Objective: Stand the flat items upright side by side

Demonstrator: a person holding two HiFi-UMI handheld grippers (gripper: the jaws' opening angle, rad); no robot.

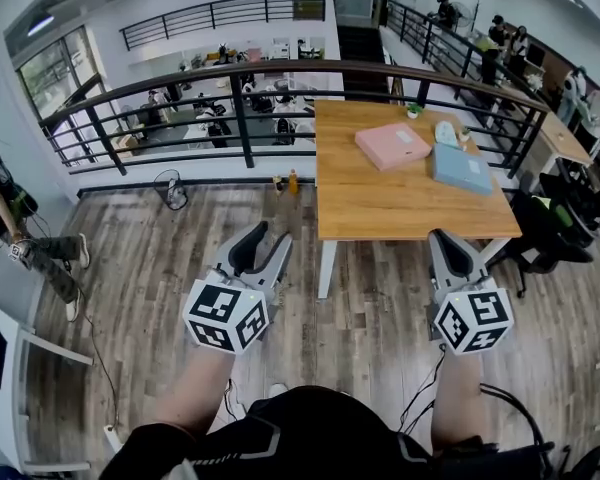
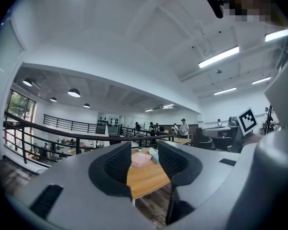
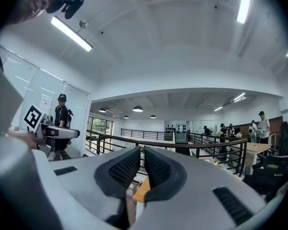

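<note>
A pink flat item [image 1: 393,145] and a blue flat item [image 1: 461,168] lie flat on the wooden table [image 1: 380,208], toward its far right. A small white and green object [image 1: 447,132] lies between them. My left gripper [image 1: 270,236] hangs over the floor short of the table's left corner, its jaws apart with nothing between them. In the left gripper view the gripper [image 2: 144,152] frames the pink item [image 2: 140,159] and the blue item [image 2: 153,154] far off. My right gripper [image 1: 442,240] is at the table's near edge, shut and empty. The right gripper view shows its jaws [image 3: 142,152] almost together.
A black railing [image 1: 242,108] runs behind and round the table, above a lower office floor. A floor fan [image 1: 170,188] and bottles [image 1: 292,181] stand by the railing. A dark chair [image 1: 555,233] is right of the table. People stand at far right and left.
</note>
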